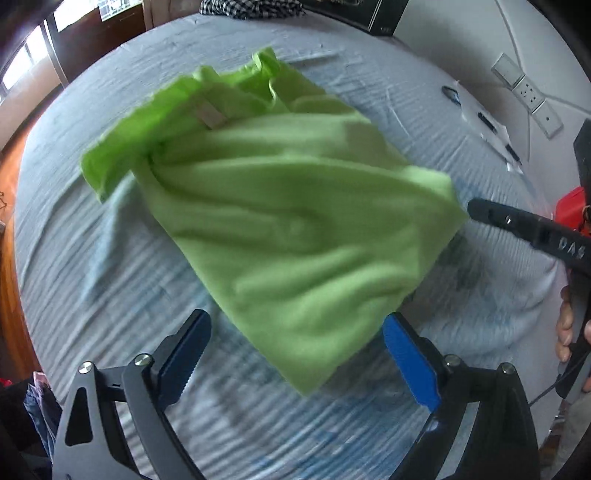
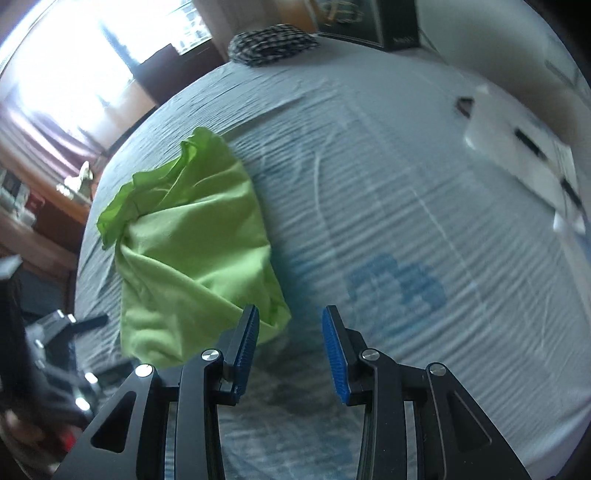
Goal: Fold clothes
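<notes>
A lime-green shirt (image 1: 280, 206) lies crumpled and partly folded on a bed with a grey-white ribbed sheet (image 1: 110, 295). My left gripper (image 1: 295, 354) is open, its blue pads wide apart just short of the shirt's near corner, holding nothing. My right gripper (image 2: 290, 354) is open and empty; the shirt (image 2: 192, 251) lies to its left, its near corner just beyond the left pad (image 2: 245, 350). From the left wrist view the right gripper (image 1: 476, 208) comes in from the right, its tip close to the shirt's right corner.
A checked cloth (image 2: 269, 44) and a dark box (image 2: 369, 22) sit at the far end of the bed. White papers with pens (image 1: 491, 129) lie at the right edge by a wall with sockets (image 1: 524, 92). Wooden furniture (image 2: 44, 229) stands left. Clothes (image 1: 37, 402) are piled at lower left.
</notes>
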`<state>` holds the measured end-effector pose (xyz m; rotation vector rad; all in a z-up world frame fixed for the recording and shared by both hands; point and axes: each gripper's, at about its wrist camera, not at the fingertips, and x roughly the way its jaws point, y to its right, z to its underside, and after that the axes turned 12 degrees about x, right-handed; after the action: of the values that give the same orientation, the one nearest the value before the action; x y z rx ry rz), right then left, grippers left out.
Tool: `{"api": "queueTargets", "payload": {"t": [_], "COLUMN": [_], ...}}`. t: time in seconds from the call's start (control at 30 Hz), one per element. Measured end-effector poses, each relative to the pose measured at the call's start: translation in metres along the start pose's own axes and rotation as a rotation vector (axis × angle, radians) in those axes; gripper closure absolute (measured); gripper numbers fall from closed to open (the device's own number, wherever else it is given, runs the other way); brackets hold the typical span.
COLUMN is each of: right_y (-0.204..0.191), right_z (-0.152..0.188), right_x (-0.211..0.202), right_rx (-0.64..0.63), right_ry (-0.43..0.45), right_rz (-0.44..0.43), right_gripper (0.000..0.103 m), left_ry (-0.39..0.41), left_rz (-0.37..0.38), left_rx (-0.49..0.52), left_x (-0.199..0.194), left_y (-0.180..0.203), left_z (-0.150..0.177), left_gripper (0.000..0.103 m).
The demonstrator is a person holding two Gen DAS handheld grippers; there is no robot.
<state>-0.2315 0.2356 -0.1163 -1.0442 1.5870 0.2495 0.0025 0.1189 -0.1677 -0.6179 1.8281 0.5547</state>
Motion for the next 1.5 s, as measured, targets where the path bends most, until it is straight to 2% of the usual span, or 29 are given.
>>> {"api": "queueTargets", "payload": {"t": [0.1,0.23,0.3,0.33,0.37,0.43,0.6,0.73,0.77,0.8,0.9,0.97,1.03,1.07,1.17,1.2,1.23,1.27,1.3,1.33,1.37,1.4,1.43,1.47,1.5], "right_y": [-0.004,-0.01,-0.012,-0.014,-0.015,-0.021,-0.021,-0.005,-0.003,0.001,0.008,0.005,-0.001,-0.003,-0.006,-0.003,-0.001,0.001,0.001,0.001,0.0,0.0,-0.002,-0.005,-0.008], "right_z": [-0.002,-0.004,-0.006,-0.006,-0.007,-0.008,-0.009,-0.004,0.0,0.004,0.011,0.015,0.019,0.02,0.02,0.021,0.021,0.022,0.022,0.022,0.022,0.022,0.022,0.024,0.027], "right_x": [0.006,0.014,0.018,0.02,0.022,0.028,-0.006,0.009,0.014,0.015,-0.001,-0.015,-0.025,-0.029,-0.028,-0.026,-0.023,-0.021,-0.018,-0.015,-0.012,-0.009,-0.004,0.001,0.004], "right_rx": [-0.022,-0.05,-0.065,-0.072,-0.079,-0.1,-0.146,-0.144,-0.146,-0.138,-0.08,-0.067,-0.068,-0.068,-0.059,-0.051,-0.041,-0.035,-0.034,-0.034,-0.033,-0.033,-0.039,-0.058,-0.082], "right_ry": [-0.004,-0.01,-0.012,-0.014,-0.015,-0.038,0.056,-0.04,-0.064,-0.067,-0.043,-0.009,0.011,0.019,0.028,0.029,0.031,0.034,0.04,0.046,0.052,0.058,0.052,0.027,0.012], "right_rz": [-0.019,-0.043,-0.056,-0.062,-0.068,-0.067,0.01,0.143,0.188,0.221,0.158,0.105,0.055,0.038,0.036,0.038,0.032,0.023,0.011,-0.002,-0.014,-0.027,-0.032,-0.019,0.002], "right_gripper": [0.068,0.065,0.065,0.065,0.073,0.099,0.099,0.099,0.094,0.093,0.093,0.092,0.086,0.085,0.082,0.078,0.066,0.06,0.06,0.06,0.06,0.061,0.07,0.089,0.092], "left_ry": [-0.001,-0.005,0.015,0.023,0.024,0.026,0.01,-0.043,-0.047,-0.051,-0.029,0.028,0.077,0.091,0.121,0.123,0.127,0.131,0.129,0.119,0.109,0.099,0.086,0.078,0.07], "left_rz": [-0.022,-0.038,-0.067,-0.07,-0.07,-0.069,-0.036,-0.017,-0.012,-0.007,0.024,0.025,0.035,0.032,0.022,0.019,0.012,0.005,0.002,-0.004,-0.01,-0.016,-0.023,-0.037,-0.051], "left_rx": [-0.01,-0.003,0.024,0.032,0.041,0.059,0.082,0.109,0.11,0.111,0.086,0.069,0.052,0.043,0.003,-0.01,-0.024,-0.037,-0.045,-0.048,-0.052,-0.055,-0.054,-0.046,-0.037], "left_x": [0.006,0.014,0.012,0.011,0.008,0.004,-0.012,-0.004,-0.005,-0.006,-0.023,-0.04,-0.048,-0.048,-0.044,-0.039,-0.033,-0.028,-0.024,-0.018,-0.013,-0.007,-0.003,-0.001,0.001], "left_y": [0.006,0.011,0.017,0.019,0.02,0.023,0.02,0.024,0.023,0.021,0.014,0.011,0.011,0.012,0.013,0.015,0.017,0.018,0.018,0.021,0.023,0.025,0.026,0.027,0.029], "left_z": [0.005,0.009,0.009,0.009,0.008,0.005,0.013,0.025,0.027,0.029,0.03,0.027,0.024,0.021,0.016,0.012,0.011,0.011,0.011,0.012,0.013,0.013,0.015,0.016,0.017], "left_gripper": [0.008,0.023,0.036,0.051,0.064,0.087,0.088,0.088,0.088,0.087,0.075,0.052,0.038,0.036,0.036,0.036,0.036,0.036,0.036,0.039,0.049,0.054,0.06,0.064,0.066]}}
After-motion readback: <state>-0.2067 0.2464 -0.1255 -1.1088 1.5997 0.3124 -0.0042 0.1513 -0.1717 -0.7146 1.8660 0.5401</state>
